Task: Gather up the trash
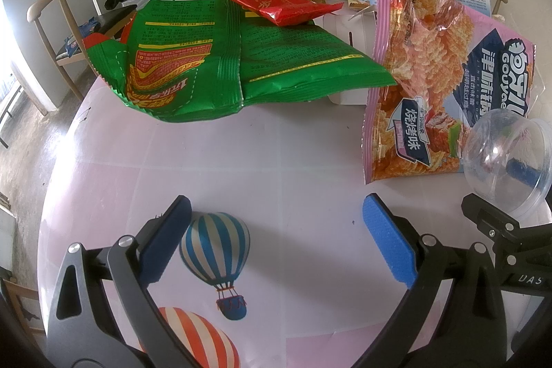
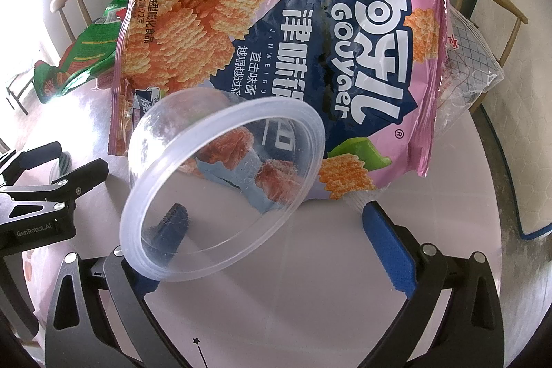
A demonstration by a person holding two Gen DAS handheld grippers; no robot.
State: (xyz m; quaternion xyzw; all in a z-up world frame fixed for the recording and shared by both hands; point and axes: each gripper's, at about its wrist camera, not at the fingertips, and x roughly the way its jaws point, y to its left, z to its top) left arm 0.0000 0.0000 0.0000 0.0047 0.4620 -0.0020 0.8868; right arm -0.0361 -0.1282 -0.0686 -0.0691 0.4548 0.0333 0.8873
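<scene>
Left gripper (image 1: 276, 231): its jaws are wide apart with nothing between them. It hangs over the table (image 1: 276, 161), above a blue striped balloon picture (image 1: 215, 247).
Right gripper (image 2: 276, 231): its jaws are wide apart too. The left finger (image 2: 172, 226) shows through the cup's clear wall. The right finger (image 2: 390, 250) is off to the side, not touching the cup.
Cup (image 2: 220, 188): clear plastic, tipped on its side, open mouth facing the camera. It sits right at the right gripper's left finger. I cannot tell if it is hooked on that finger or just lying over it.
Pink bag (image 2: 276, 57): a big chip bag lying just past the right jaws, behind the cup.
Green bag (image 1: 224, 57): crumpled, straight ahead of the left jaws and well apart from them.
Red packet (image 1: 279, 2): small, resting on top of the green bag.
Clear wrapper (image 2: 469, 64): crinkly, poking out from the pink bag's far right side.
</scene>
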